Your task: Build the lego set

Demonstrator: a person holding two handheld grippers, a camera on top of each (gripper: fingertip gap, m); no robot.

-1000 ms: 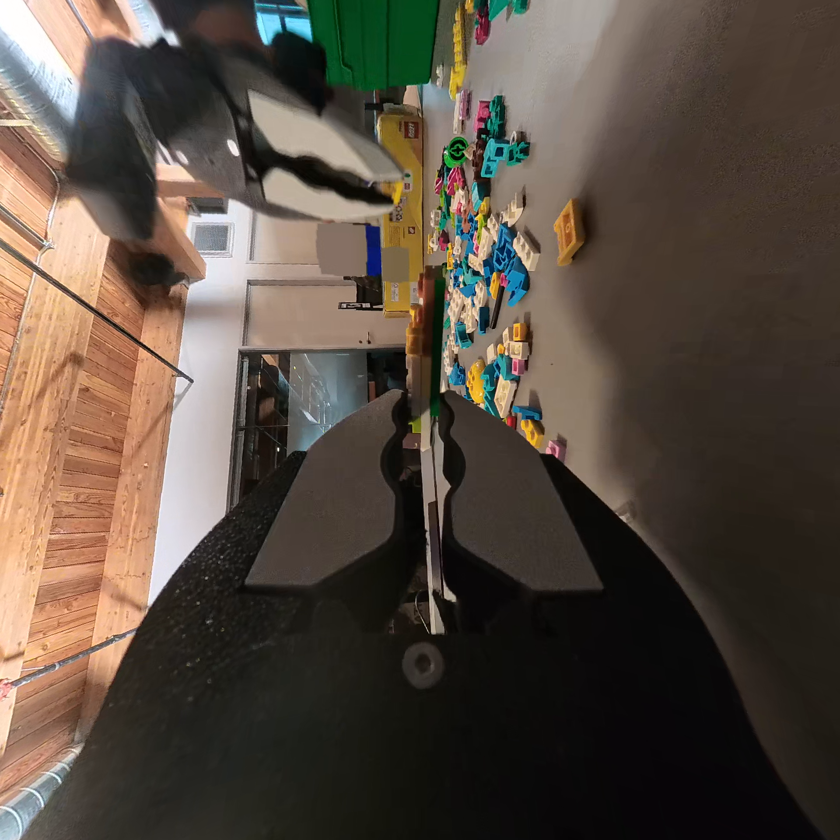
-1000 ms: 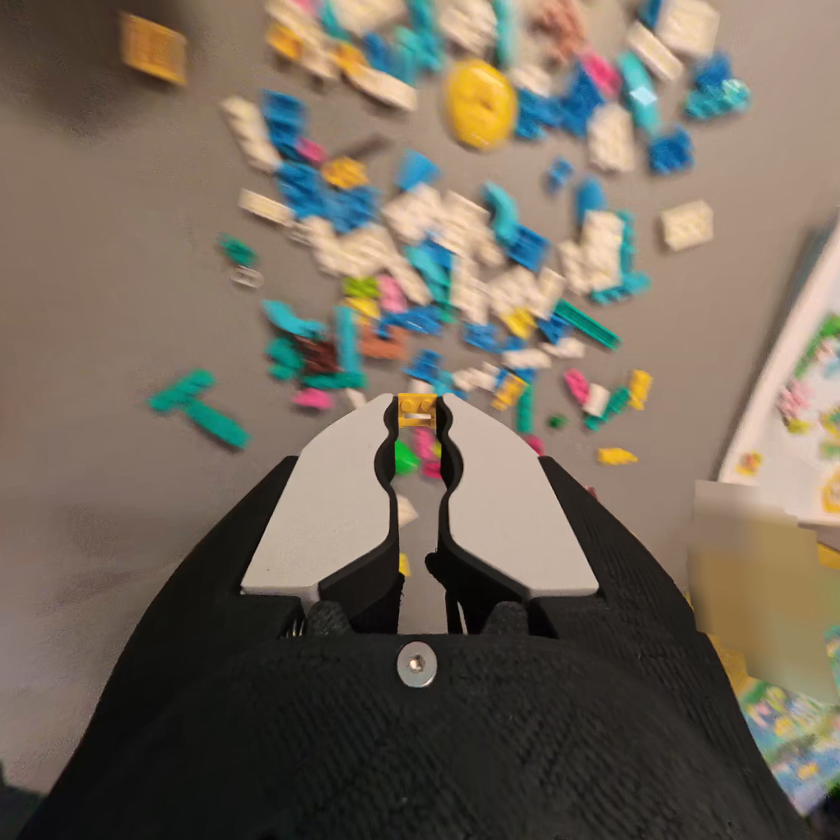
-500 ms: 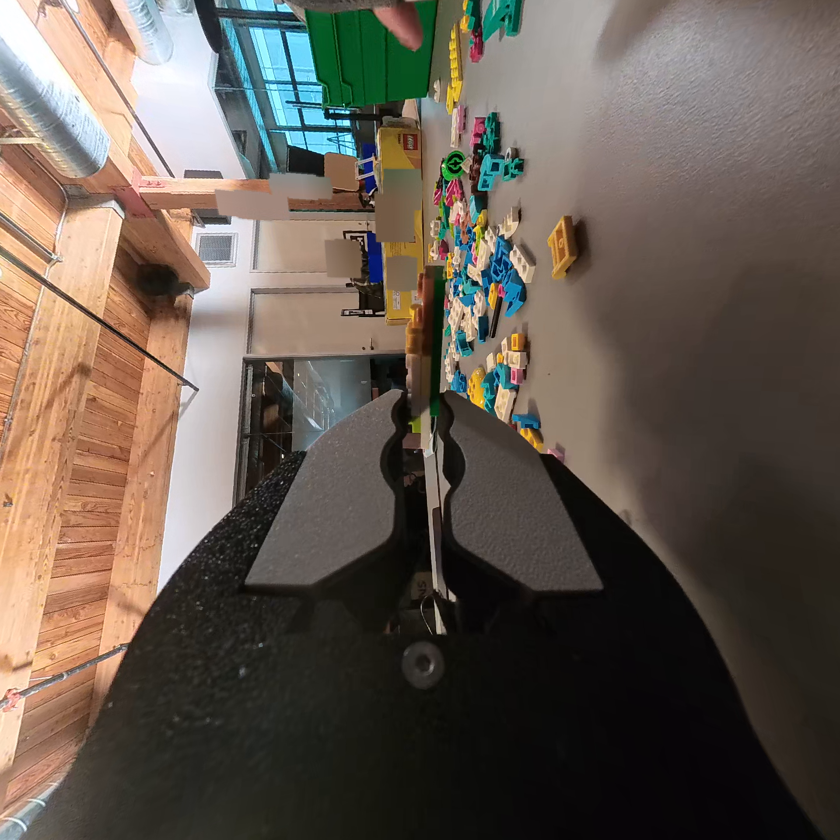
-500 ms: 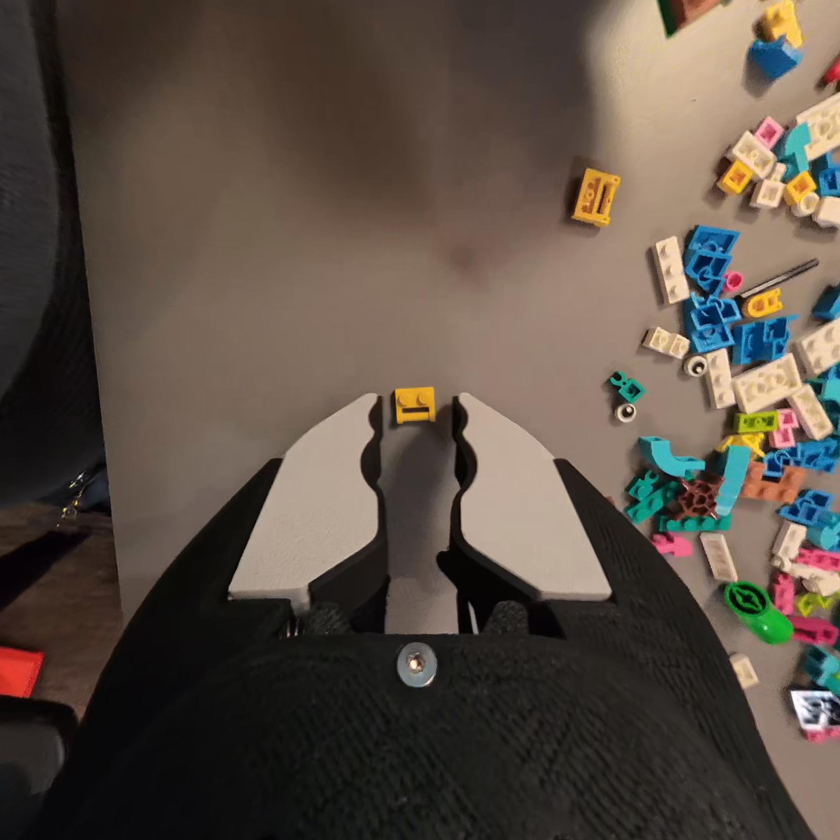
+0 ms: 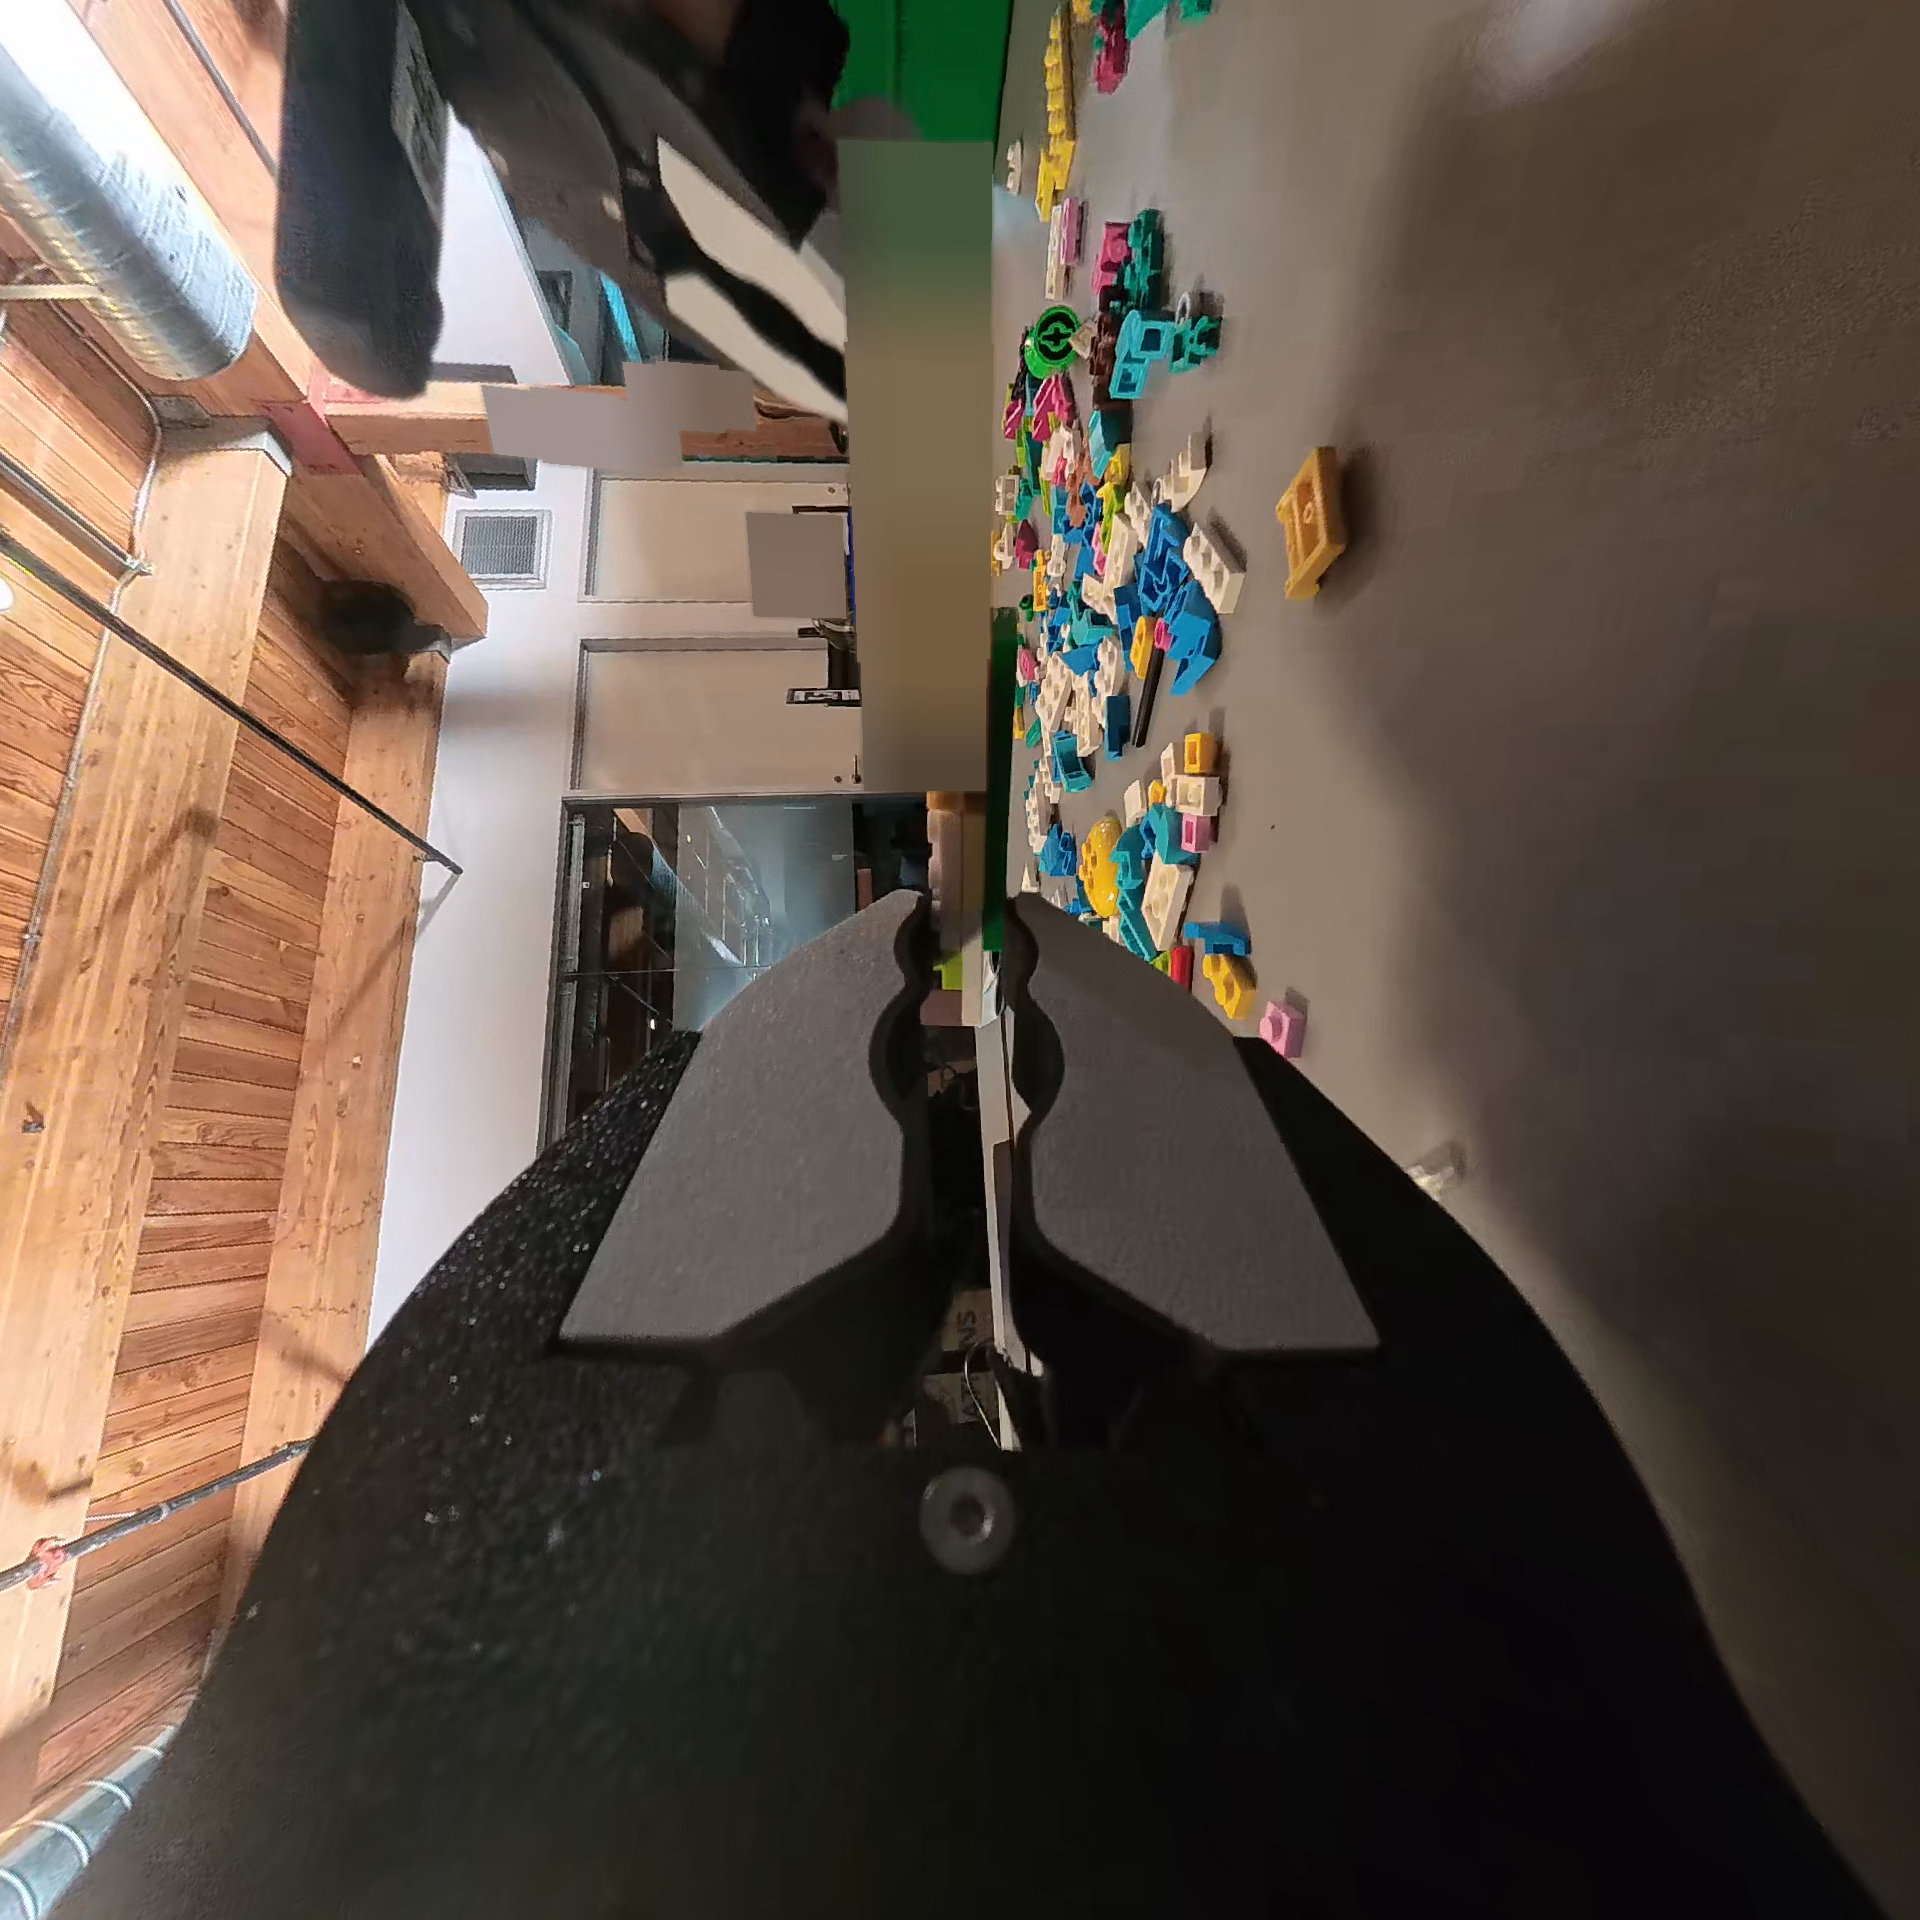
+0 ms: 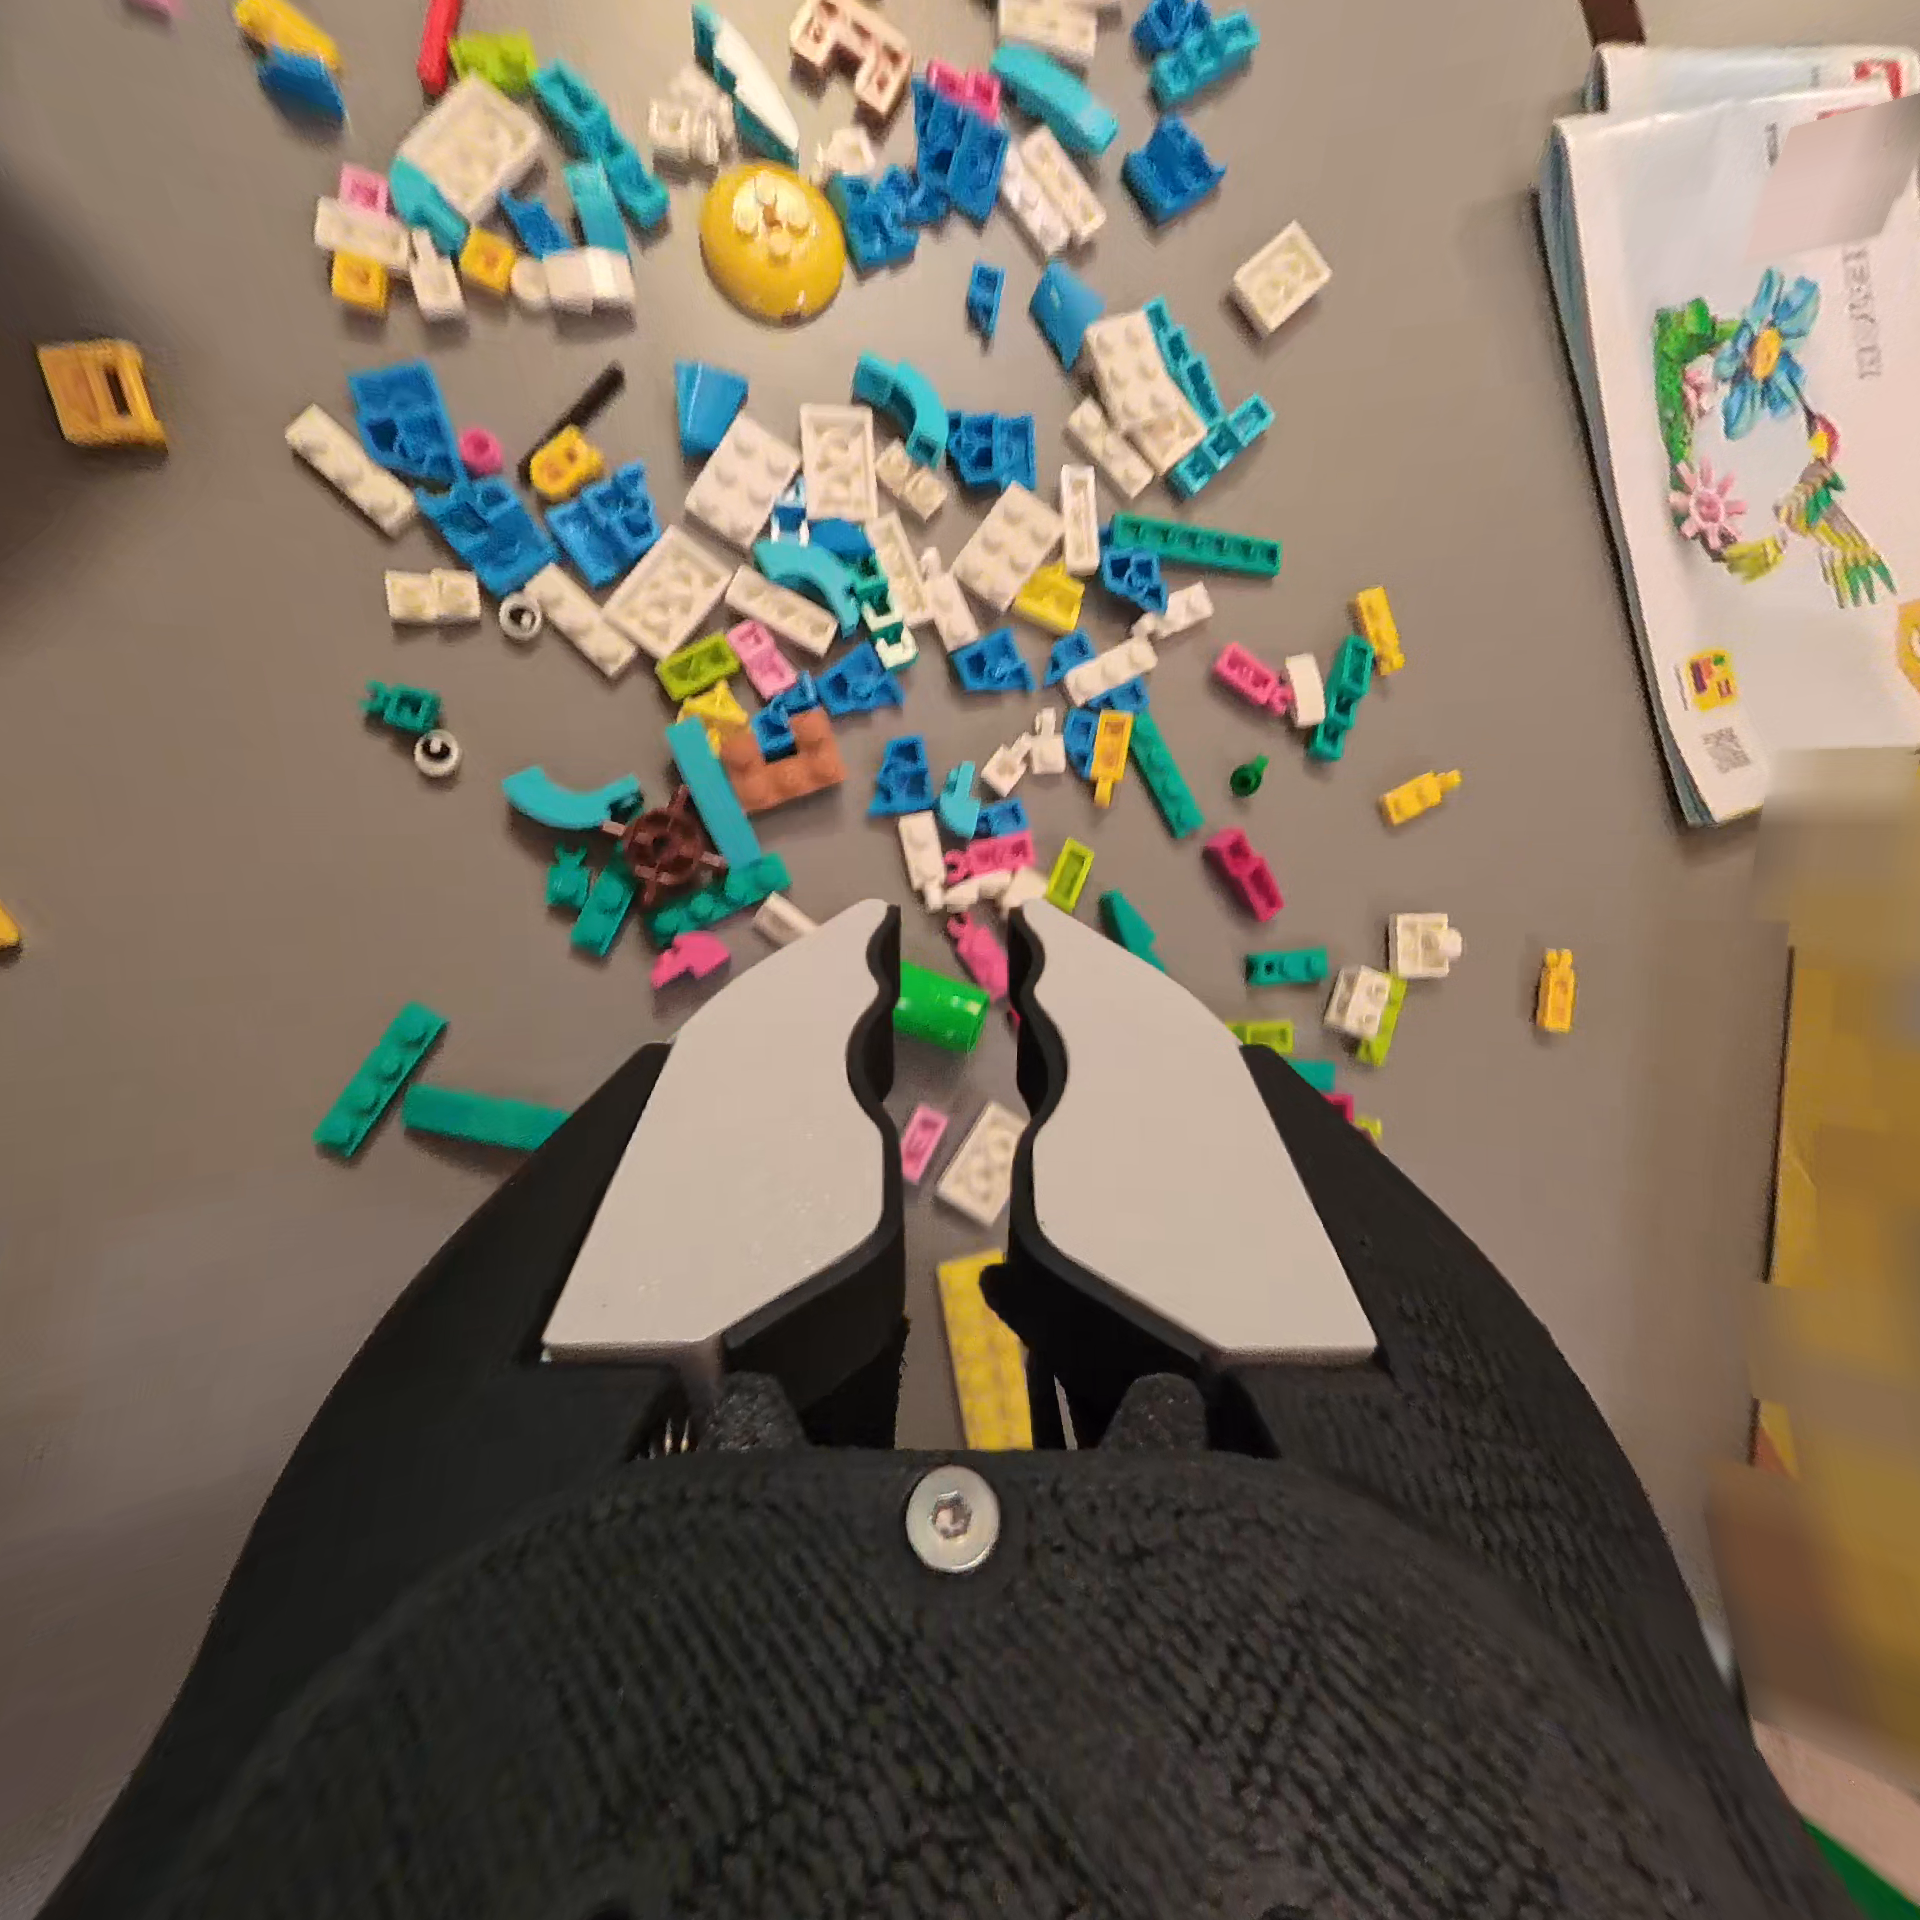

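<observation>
Green, and seen edge-on, the baseplate (image 5: 1002,769) with the partial build on it stands in the middle of the left wrist view, its long axis running straight up the frame from our left gripper (image 5: 964,914). That gripper is clamped on its near end, one finger on each face, so the plate is in the air beside the grey table (image 5: 1558,935) and not lying on it.

In the right wrist view our right gripper (image 6: 952,914) is parted and carries nothing. It hangs over the loose bricks (image 6: 831,540), which spread through the upper half of that frame, ahead of the fingertips. A bright green cylinder piece (image 6: 940,1006) lies on the table just under the gap between the fingers, its axis across the frame. A yellow plate (image 6: 982,1351) lies lower, near the base of the fingers.

We judge that the next pick belongs to the right gripper, because the pile is directly ahead of it. The instruction booklet (image 6: 1745,436) lies at the upper right of that frame, well apart from the pile.

In the left wrist view the right gripper appears blurred at the upper left.
</observation>
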